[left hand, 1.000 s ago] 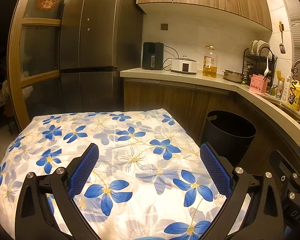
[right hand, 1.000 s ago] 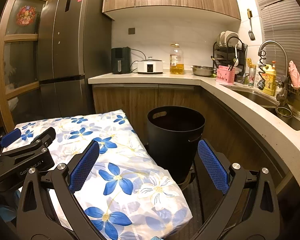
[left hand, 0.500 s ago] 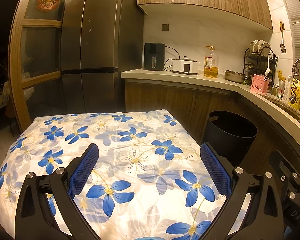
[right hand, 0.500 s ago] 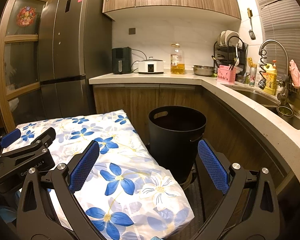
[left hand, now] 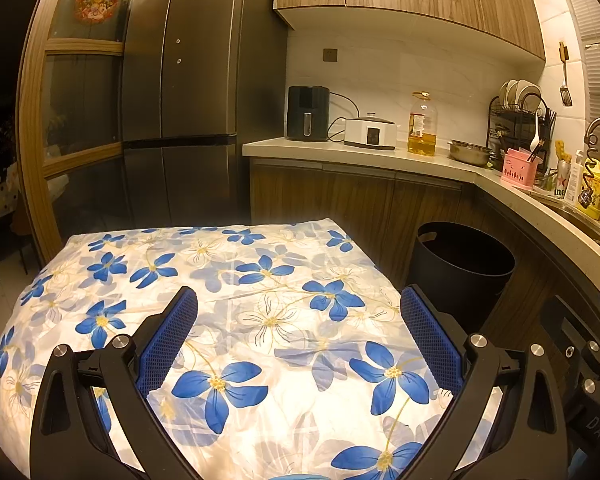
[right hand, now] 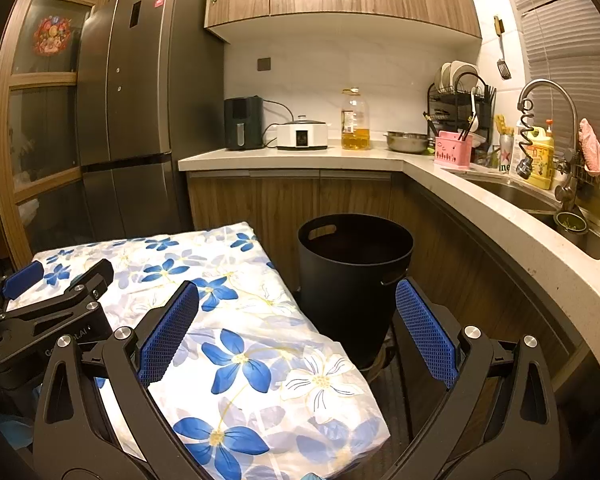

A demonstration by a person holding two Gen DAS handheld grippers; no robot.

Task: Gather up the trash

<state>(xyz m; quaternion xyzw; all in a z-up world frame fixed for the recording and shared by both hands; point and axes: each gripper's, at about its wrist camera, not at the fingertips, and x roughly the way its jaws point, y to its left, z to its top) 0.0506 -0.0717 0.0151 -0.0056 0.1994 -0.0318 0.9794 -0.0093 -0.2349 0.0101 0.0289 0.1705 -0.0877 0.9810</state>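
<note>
So both grippers are empty and spread wide right now: the left gripper [left hand: 299,340] hangs over the flowered tablecloth [left hand: 236,280] with its jaws apart and nothing between the blue pads [left hand: 168,340], and the right gripper [right hand: 297,332] sits the same way, wide apart, over the table's right edge, with the left one visible off to its side. Thing is, I can't spot any actual trash on the cloth in either view; the whole printed surface looks bare, so whatever needs collecting is out of sight or too small to make out against the pattern. The only task thing I can place is the black bin [right hand: 354,268], standing on the floor just beside the table's right side, between it and the wooden cabinets, open at the top with a cut-out handle near the rim. My guess is it's light, stiff plastic, a bit slick on the walls, so if it needs moving I'd pinch the rim by that handle slot instead of squeezing the body. Further back is the counter [right hand: 300,158] with the appliances and oil bottle, and the fridge behind.
</note>
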